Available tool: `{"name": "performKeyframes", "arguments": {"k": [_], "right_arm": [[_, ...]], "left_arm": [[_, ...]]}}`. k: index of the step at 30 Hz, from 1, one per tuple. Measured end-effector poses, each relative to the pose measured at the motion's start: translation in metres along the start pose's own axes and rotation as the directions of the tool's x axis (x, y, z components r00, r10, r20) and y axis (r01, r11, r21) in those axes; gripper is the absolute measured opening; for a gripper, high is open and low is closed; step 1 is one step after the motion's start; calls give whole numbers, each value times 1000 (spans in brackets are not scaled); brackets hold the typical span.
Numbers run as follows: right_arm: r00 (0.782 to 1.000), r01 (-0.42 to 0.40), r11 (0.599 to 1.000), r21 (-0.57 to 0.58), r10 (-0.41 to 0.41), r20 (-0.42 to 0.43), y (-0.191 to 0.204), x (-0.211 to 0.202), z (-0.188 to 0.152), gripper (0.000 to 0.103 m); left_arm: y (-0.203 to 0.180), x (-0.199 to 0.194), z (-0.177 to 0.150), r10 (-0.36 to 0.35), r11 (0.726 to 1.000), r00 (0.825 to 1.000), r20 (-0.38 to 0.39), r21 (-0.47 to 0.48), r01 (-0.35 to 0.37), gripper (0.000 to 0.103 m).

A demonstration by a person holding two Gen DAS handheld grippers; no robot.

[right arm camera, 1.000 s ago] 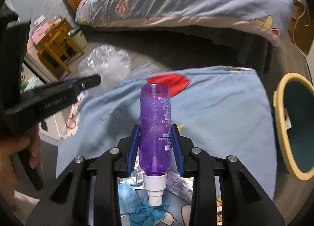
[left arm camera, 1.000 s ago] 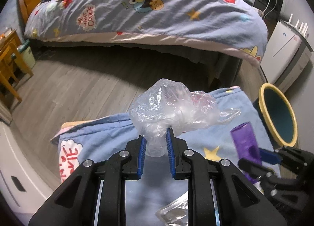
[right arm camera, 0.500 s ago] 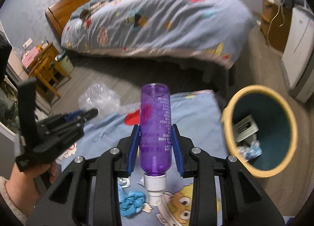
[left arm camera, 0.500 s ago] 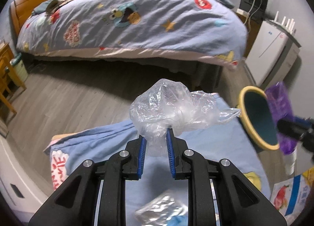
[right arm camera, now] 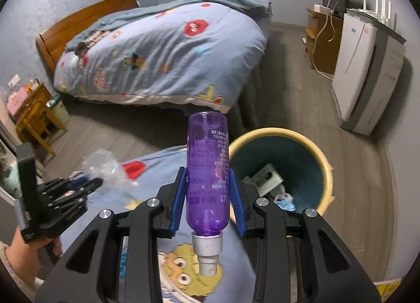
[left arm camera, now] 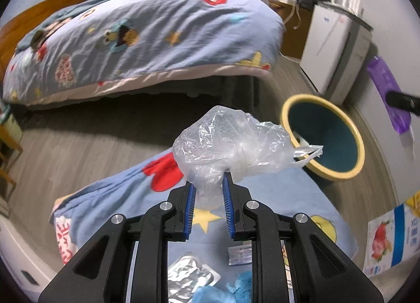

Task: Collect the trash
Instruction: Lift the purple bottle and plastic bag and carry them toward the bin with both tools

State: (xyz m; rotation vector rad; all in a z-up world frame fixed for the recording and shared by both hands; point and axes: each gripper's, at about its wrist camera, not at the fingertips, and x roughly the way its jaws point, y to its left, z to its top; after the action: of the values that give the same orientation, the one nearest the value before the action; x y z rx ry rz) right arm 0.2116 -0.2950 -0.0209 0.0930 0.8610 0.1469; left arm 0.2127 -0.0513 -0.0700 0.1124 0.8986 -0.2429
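My left gripper (left arm camera: 209,184) is shut on a crumpled clear plastic bag (left arm camera: 233,145), held above a blue cartoon-print cloth (left arm camera: 118,192). My right gripper (right arm camera: 208,179) is shut on a purple spray bottle (right arm camera: 207,169), its white nozzle pointing back toward the camera. Just right of the bottle stands a yellow-rimmed bin (right arm camera: 326,171) with a teal inside and some trash in it. In the left wrist view the bin (left arm camera: 351,171) is to the right of the bag, and the purple bottle (left arm camera: 388,92) hangs above it at the far right. The left gripper (right arm camera: 86,184) with the bag (right arm camera: 105,169) shows at left in the right wrist view.
A foil blister pack (left arm camera: 191,279), a small sachet (left arm camera: 240,255) and blue crumpled gloves (left arm camera: 223,292) lie on the cloth. A bed (right arm camera: 162,58) with a blue quilt fills the background. A white appliance (right arm camera: 367,71) stands by the right wall, and a printed carton (left arm camera: 391,240) sits at right.
Both grippers have swung right toward the bin with their loads. The bin has come nearer the centre of both views and its inside now shows. The purple bottle has risen above the bin.
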Motion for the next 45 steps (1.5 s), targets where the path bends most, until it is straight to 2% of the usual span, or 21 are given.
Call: {"name": "performKeyframes", "arguments": {"k": [12,19,31,40,45], "right_arm": [[997,59,997,49,-57,-43,-58,22,-1,32],[996,69,992,102,-62,-68,-91,28,-8,32],[990,100,970,220,-75,-118,-141,43,-19,32],[980,136,960,247,-93,-176,-155,67,-31,32],[979,138,959,249,-94,-181,-160,73,-34,32]], "left_arm": [[-55,23,-4,-47,995,997,-60,81,51,21],[-87,38,-2,-66,990,994,-82,115,75,21],[-130,40,6,-105,982,991,-85,149,117,21],[-157,50,24,-119,979,988,-94,156,132,21],[-173,60,40,-95,974,991,-95,195,113,21]]}}
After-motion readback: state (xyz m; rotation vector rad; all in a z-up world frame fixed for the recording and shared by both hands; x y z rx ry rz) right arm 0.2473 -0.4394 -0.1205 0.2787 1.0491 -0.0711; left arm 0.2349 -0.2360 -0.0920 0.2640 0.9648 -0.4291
